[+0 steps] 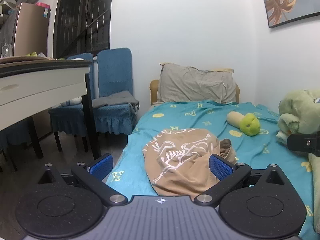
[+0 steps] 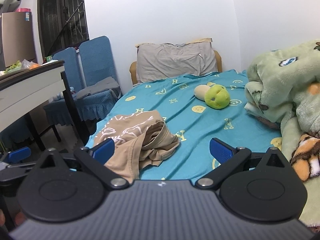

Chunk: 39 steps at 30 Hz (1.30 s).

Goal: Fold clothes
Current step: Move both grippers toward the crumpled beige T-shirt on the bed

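Note:
A crumpled tan T-shirt (image 1: 180, 160) with a white skeleton print lies on the teal bedsheet (image 1: 250, 146) near the bed's left edge. My left gripper (image 1: 160, 165) hovers just in front of it, jaws wide open, the shirt showing between the blue pads (image 1: 220, 167) without contact. In the right wrist view the same shirt (image 2: 138, 140) lies left of centre. My right gripper (image 2: 162, 150) is open over the sheet (image 2: 200, 124), its left pad in front of the shirt's edge. The left gripper's blue tip (image 2: 19, 153) shows at the far left.
A grey pillow (image 1: 196, 84) leans at the head of the bed. A green and cream plush toy (image 1: 245, 123) lies mid-bed. A bunched green fleece blanket (image 2: 284, 92) fills the right side. Blue-covered chairs (image 1: 114, 100) and a white table (image 1: 40, 80) stand left of the bed.

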Motion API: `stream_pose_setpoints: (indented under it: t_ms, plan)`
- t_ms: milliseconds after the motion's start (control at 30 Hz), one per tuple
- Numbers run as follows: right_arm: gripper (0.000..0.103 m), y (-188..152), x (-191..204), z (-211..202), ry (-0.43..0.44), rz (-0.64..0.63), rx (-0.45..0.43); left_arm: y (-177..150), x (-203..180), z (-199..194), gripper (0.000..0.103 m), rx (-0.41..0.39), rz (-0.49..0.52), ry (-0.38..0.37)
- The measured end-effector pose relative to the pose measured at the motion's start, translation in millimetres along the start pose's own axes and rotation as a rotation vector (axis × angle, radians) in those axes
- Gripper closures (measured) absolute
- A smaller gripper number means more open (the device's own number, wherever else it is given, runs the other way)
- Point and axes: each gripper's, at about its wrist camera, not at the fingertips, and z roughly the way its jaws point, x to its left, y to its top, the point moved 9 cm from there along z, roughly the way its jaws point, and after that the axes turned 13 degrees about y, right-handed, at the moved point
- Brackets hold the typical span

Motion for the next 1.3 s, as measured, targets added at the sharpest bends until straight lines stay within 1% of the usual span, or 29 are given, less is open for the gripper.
stream_pose_setpoints:
  t_ms: [133, 267, 333, 433, 600, 667, 833, 967, 1067, 1133, 1167, 1233, 1300]
  plan:
    - [0.0, 1, 0, -1, -0.005, 0.007, -0.003, -4, -4, 2, 0.0, 0.011, -0.022, 0.013]
    - [0.0, 5, -2, -3, -0.001, 0.016, -0.019, -9, -13, 4, 0.0, 0.013, 0.006, 0.014]
    - [0.0, 7, -3, -6, -0.004, 0.007, -0.054, -10, -16, 2, 0.0, 0.005, 0.017, -0.006]
    - [0.0, 11, -2, -10, -0.006, -0.01, -0.099, -12, -18, 3, 0.0, 0.005, 0.024, -0.011]
    - [0.0, 13, -1, -12, 0.001, -0.037, -0.127, -15, -17, 8, 0.0, 0.031, 0.02, -0.019]
    - [0.0, 14, -1, -13, 0.013, -0.025, -0.127, -16, -17, 10, 0.0, 0.038, 0.017, -0.021]
    - [0.0, 14, -4, -11, -0.003, -0.028, -0.09, -20, -24, 12, 0.0, 0.048, 0.051, -0.041]
    - [0.0, 12, -7, -11, 0.003, -0.013, -0.072, -23, -37, 14, 0.0, 0.06, 0.078, -0.087]
    - [0.0, 13, -14, -11, -0.018, 0.006, -0.067, -29, -52, 20, 0.001, 0.091, 0.116, -0.133]
    - [0.0, 17, -24, -11, -0.041, 0.018, -0.066, -37, -66, 27, 0.002, 0.132, 0.16, -0.173]
    - [0.0, 21, -34, -12, -0.065, 0.039, -0.075, -45, -77, 31, 0.003, 0.163, 0.197, -0.203]
    - [0.0, 27, -56, -16, -0.111, 0.096, -0.097, -62, -100, 40, 0.009, 0.212, 0.293, -0.248]
    - [0.0, 31, -76, -17, -0.13, 0.144, -0.105, -76, -118, 50, 0.011, 0.231, 0.383, -0.264]
